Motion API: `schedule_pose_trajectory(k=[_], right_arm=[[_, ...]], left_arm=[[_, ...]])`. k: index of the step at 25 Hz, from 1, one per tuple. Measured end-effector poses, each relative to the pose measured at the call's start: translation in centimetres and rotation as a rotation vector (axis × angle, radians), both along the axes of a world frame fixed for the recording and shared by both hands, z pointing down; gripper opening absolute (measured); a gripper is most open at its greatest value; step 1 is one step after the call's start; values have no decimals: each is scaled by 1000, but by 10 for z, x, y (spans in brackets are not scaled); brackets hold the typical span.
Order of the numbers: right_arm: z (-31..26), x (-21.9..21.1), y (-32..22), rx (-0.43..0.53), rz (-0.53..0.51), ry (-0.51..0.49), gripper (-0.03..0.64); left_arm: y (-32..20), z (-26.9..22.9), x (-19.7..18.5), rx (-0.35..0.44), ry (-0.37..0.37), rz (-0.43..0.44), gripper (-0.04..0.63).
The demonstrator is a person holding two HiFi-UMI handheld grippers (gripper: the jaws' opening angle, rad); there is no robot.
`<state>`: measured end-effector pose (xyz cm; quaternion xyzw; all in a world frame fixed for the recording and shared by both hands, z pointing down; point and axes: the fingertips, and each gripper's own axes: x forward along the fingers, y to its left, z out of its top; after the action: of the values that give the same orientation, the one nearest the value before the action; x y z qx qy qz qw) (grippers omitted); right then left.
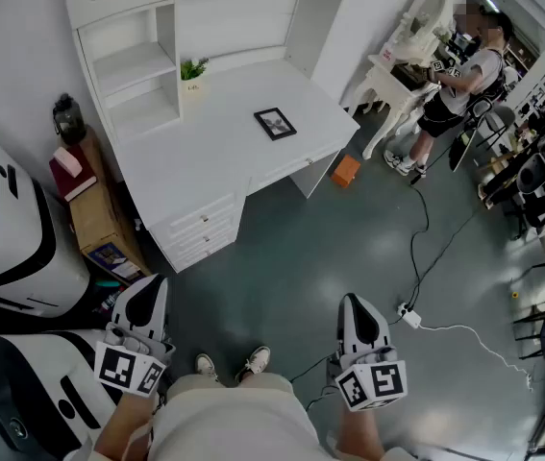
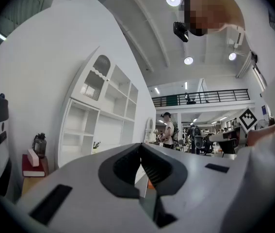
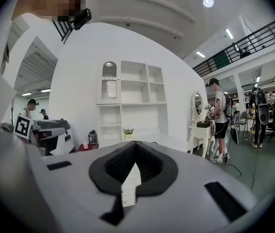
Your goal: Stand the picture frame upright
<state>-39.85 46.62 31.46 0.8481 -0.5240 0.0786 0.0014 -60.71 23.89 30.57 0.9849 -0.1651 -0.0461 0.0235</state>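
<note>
Two grippers, and the fingers of both are clenched on nothing. My left gripper (image 1: 149,291) and right gripper (image 1: 354,307) hang low in front of me over the grey floor (image 1: 330,238), well apart from the white worktop (image 1: 185,166). The frame (image 1: 275,123) lies flat and face up on that worktop, towards its right end. A potted plant (image 1: 193,69) stands further back, against the shelves (image 1: 137,65).
</note>
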Motion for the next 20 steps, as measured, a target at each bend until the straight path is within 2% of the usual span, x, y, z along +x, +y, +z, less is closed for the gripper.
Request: schedule_pose_trajectory(k=[6, 15, 20], right_arm=[[-5, 4, -3, 18, -11, 9, 9], [-7, 35, 11, 32, 2, 6, 9], [-14, 68, 30, 119, 31, -33, 9]], left_arm=[[4, -4, 12, 6, 6, 9, 18], [4, -16, 44, 16, 30, -1, 18], [-1, -35, 56, 53, 102, -52, 20]])
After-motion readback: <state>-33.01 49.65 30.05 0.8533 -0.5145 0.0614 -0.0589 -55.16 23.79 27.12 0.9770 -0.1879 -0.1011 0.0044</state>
